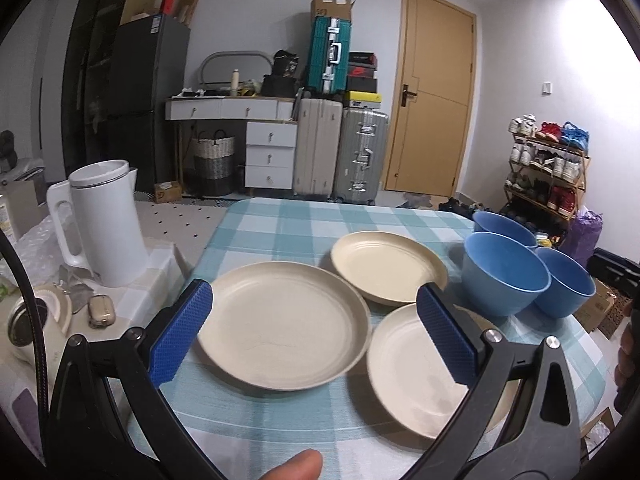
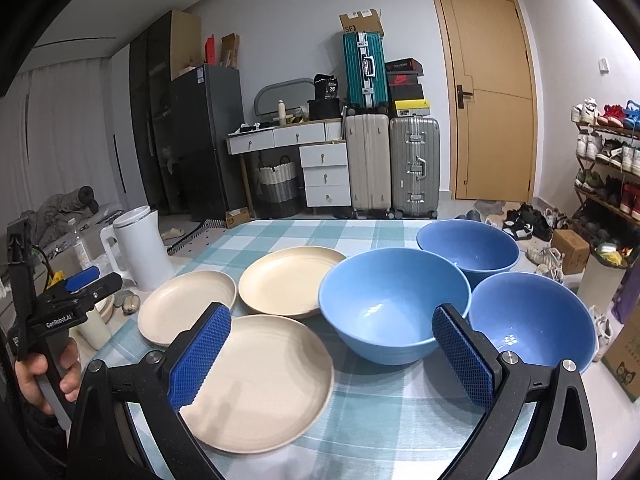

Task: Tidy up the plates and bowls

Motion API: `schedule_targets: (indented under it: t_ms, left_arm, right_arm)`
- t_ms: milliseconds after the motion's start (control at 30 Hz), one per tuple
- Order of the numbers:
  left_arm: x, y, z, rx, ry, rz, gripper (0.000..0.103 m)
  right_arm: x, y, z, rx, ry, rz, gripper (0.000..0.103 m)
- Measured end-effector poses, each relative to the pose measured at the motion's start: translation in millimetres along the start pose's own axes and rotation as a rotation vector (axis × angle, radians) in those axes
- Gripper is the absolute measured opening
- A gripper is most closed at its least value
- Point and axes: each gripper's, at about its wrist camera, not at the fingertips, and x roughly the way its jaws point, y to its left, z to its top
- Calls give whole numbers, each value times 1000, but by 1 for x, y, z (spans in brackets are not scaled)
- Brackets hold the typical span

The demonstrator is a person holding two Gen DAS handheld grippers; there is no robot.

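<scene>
From the left wrist view, the left gripper (image 1: pixel 314 320) hovers over the checked surface (image 1: pixel 280 220) with its jaws wide and nothing between them. Its right blue pad covers part of the near plate (image 1: pixel 408 364), whose lower rim is also cut off behind the black frame. Left of that plate lies the largest-looking plate (image 1: pixel 280 324); behind it sits the far plate (image 1: pixel 386 266). All three are cream, matte and shallow. Right of the near plate stand three blue bowls (image 1: pixel 504 272), the rear one mostly hidden. A white kettle (image 1: pixel 104 220) stands well to its left.

From the right wrist view, the right gripper (image 2: pixel 332 354) is also spread wide — empty. Its pads overlap the near plate (image 2: pixel 264 380) and the bowls (image 2: pixel 394 306), which sit upright, apart, in a triangle just right of that plate. Far left of it, a hand (image 2: pixel 44 376) grips the left gripper's handle, partly cut off by the frame edge.
</scene>
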Motion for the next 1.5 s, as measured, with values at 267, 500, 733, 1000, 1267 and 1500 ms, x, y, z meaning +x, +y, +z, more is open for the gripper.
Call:
schedule_targets:
  t_ms: [267, 500, 733, 1000, 1267, 1500]
  left_arm:
    - [6, 43, 5, -50, 81, 89, 102]
    - [26, 64, -1, -73, 139, 113, 102]
    - [52, 77, -11, -100, 177, 130, 102]
    - [82, 92, -28, -127, 230, 155, 102]
    - [95, 95, -28, -132, 264, 151, 102]
    - [111, 100, -19, -115, 299, 198, 102]
  right_arm:
    - [9, 30, 15, -17, 33, 6, 103]
    - [36, 47, 22, 3, 82, 29, 103]
    - [67, 64, 27, -16, 115, 51, 103]
    - [101, 79, 30, -22, 139, 63, 103]
    - [131, 84, 32, -27, 170, 109, 103]
    - [155, 88, 28, -32, 212, 145, 103]
